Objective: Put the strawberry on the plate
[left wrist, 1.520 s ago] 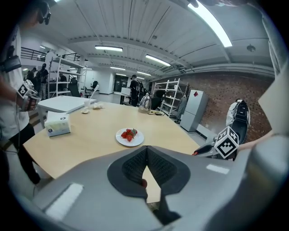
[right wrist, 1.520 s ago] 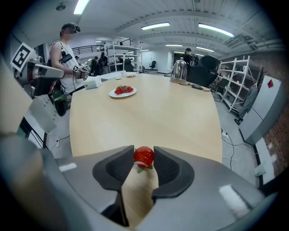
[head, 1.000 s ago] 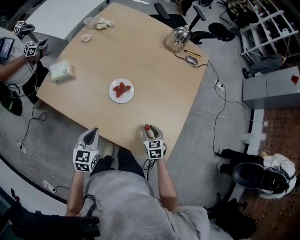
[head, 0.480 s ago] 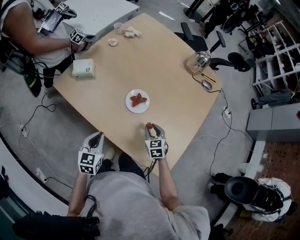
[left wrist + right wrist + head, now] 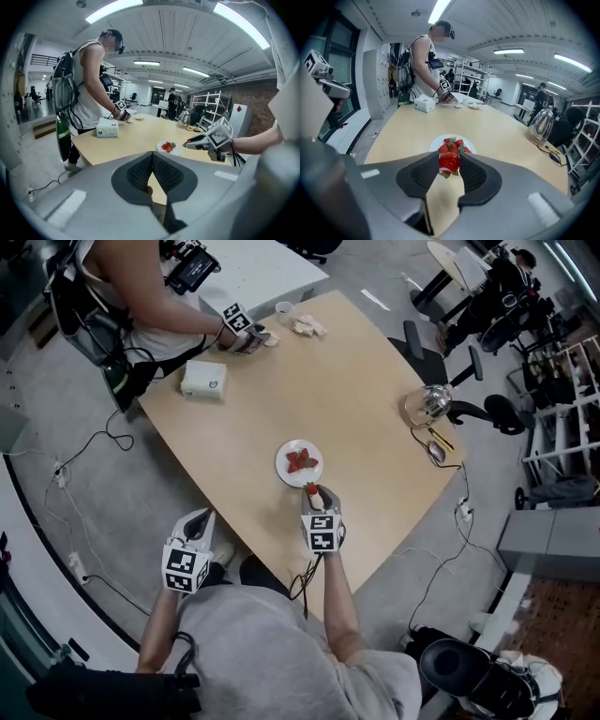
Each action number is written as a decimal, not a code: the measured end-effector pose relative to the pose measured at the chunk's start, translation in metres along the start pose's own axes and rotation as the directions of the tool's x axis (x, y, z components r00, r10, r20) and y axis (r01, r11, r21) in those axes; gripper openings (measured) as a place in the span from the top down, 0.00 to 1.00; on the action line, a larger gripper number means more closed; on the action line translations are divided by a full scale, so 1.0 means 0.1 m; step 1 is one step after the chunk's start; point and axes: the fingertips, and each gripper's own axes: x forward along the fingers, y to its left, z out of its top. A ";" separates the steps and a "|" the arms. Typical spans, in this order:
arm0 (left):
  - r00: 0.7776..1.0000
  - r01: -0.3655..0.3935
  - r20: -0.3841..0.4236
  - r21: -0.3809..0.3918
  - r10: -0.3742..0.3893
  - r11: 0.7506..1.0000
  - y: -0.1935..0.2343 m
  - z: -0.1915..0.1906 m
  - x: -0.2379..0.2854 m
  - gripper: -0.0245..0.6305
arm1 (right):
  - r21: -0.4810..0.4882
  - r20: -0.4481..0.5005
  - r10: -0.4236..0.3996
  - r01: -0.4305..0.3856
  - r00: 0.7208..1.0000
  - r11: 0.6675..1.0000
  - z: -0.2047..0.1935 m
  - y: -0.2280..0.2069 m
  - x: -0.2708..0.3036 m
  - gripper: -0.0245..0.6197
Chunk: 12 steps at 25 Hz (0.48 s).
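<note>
A red strawberry [image 5: 449, 163] sits pinched between the tips of my right gripper [image 5: 449, 165], held above the wooden table just short of the white plate [image 5: 435, 143]. In the head view my right gripper [image 5: 315, 493] hangs at the plate's near edge, and the plate [image 5: 285, 466] carries several strawberries [image 5: 301, 461]. My left gripper [image 5: 201, 520] is off the table's near edge at the left, its jaws closed together with nothing between them. From the left gripper view the plate [image 5: 162, 151] and my right gripper [image 5: 189, 142] show to the right.
A person stands at the far left side of the table [image 5: 375, 418], with a marker-cube gripper [image 5: 241, 324] near a white box [image 5: 204, 381]. A glass kettle [image 5: 428, 405] and a mouse [image 5: 437, 452] are at the right edge. A cup [image 5: 284, 311] and crumpled paper [image 5: 307, 327] lie at the far end.
The view has swung, so the table and plate sit further right in the picture. My right gripper with the strawberry has closed in on the plate's near edge. The left gripper stays off the table.
</note>
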 end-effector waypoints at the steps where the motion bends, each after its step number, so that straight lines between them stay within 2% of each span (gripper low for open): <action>1: 1.000 -0.010 0.000 -0.003 0.010 1.000 0.01 0.00 0.00 0.93 | -0.001 0.006 0.007 -0.007 1.000 1.000 0.04 0.00 0.04 0.74; 12: 0.995 -0.096 -0.010 -0.035 0.096 0.995 0.08 0.06 0.02 0.93 | -0.016 -0.049 0.066 -0.066 0.997 0.998 -0.03 -0.11 0.48 0.74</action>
